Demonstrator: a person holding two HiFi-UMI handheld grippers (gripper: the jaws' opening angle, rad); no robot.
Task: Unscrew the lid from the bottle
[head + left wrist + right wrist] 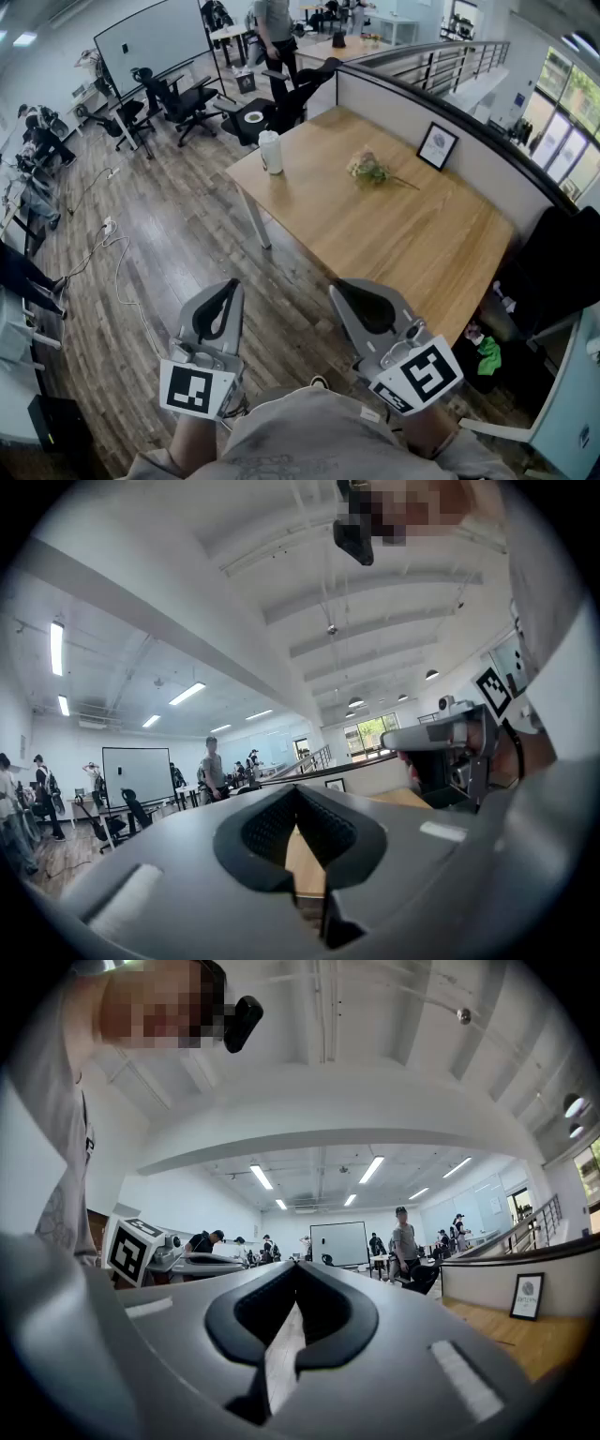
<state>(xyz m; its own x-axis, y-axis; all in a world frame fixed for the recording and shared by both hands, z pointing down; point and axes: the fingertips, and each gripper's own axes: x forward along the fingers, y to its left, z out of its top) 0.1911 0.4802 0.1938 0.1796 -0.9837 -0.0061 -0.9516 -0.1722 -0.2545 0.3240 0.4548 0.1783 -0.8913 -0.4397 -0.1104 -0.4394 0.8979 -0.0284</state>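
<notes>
A white bottle (270,152) stands upright near the far left corner of the wooden table (422,244). Both grippers are held close to my body, well short of the table and far from the bottle. My left gripper (226,291) is shut with nothing between its jaws, and its tips (298,797) point out over the room. My right gripper (352,292) is shut and empty too, its tips (296,1277) meeting in front of the camera. The bottle does not show in either gripper view.
A small bunch of flowers (367,170) lies mid-table and a framed picture (437,146) leans on the partition behind it. Office chairs (192,101), a whiteboard (155,39) and several people fill the room beyond. Cables (112,246) trail on the wooden floor at left.
</notes>
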